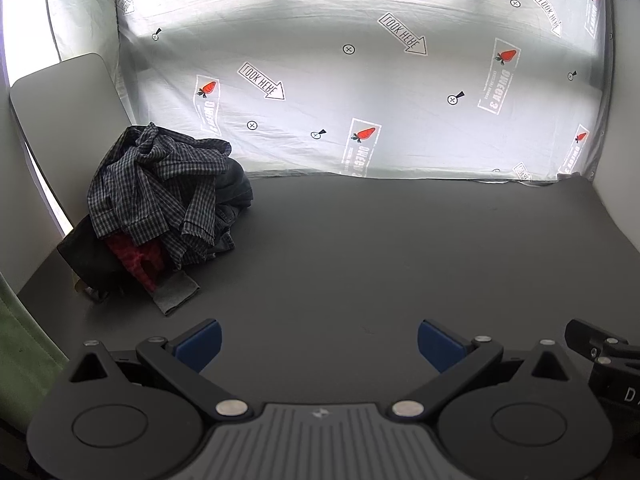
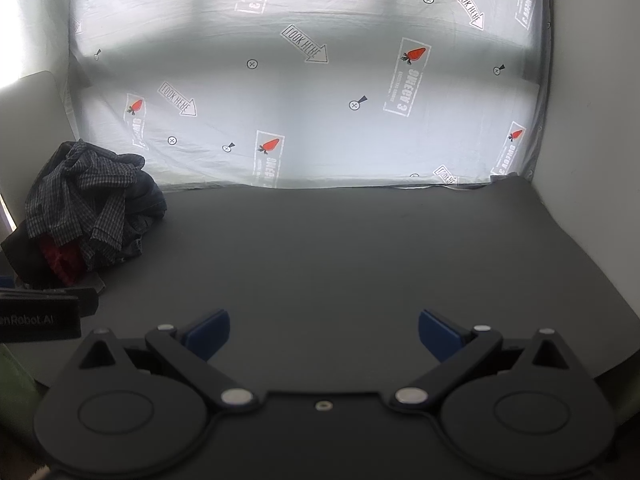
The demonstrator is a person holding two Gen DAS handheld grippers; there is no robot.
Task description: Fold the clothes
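Observation:
A heap of clothes (image 1: 160, 200) lies at the far left of the dark table (image 1: 380, 248). On top is a dark checked shirt (image 1: 156, 176), with a red garment (image 1: 136, 258) and dark pieces under it. The heap also shows in the right wrist view (image 2: 88, 208). My left gripper (image 1: 319, 344) is open and empty above the table's near edge, to the right of the heap. My right gripper (image 2: 324, 336) is open and empty over the table's near edge (image 2: 360, 248), apart from the heap.
A white printed sheet (image 1: 360, 92) hangs behind the table. A grey chair back (image 1: 64, 112) stands at the far left behind the heap. The right gripper's body (image 1: 604, 356) shows at the left view's right edge; the left gripper's body (image 2: 40, 316) at the right view's left edge.

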